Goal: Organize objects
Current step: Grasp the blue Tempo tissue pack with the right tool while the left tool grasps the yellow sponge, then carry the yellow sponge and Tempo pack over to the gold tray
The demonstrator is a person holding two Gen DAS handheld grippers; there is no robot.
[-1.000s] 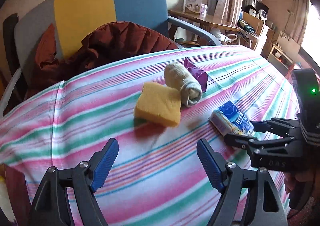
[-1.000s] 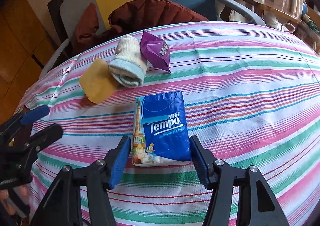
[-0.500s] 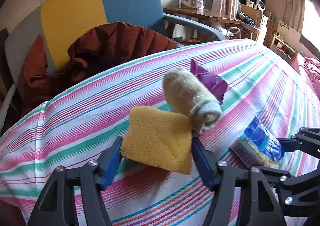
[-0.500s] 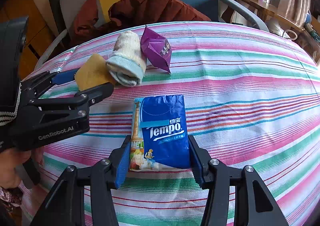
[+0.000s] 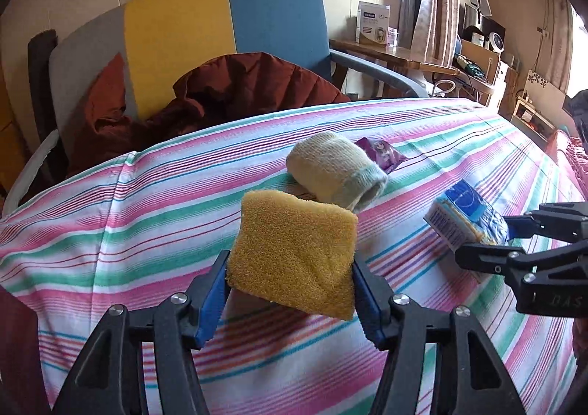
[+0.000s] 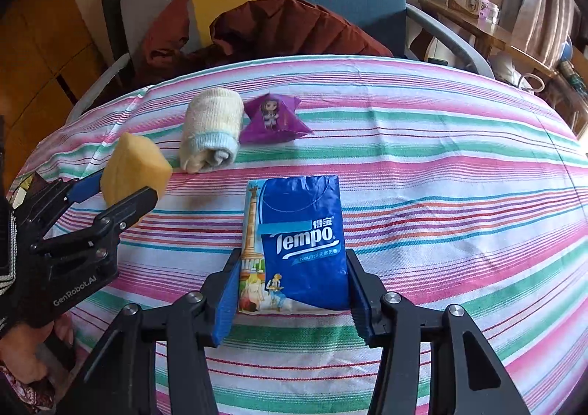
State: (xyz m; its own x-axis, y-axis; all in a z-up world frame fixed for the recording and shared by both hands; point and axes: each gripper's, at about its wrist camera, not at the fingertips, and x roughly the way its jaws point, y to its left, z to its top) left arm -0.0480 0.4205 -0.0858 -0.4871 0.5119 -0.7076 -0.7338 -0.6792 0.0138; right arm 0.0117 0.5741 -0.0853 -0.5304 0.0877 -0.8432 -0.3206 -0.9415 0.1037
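Now airborne: one sponge (image 5: 294,253), one tissue pack (image 6: 297,242) (both clamped).

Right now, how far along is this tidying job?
Early on: nothing looks sorted yet. The left gripper has clamped the yellow sponge and lifted it; the right gripper grips the Tempo tissue pack. The rolled sock and purple snack packet lie untouched on the striped tablecloth.
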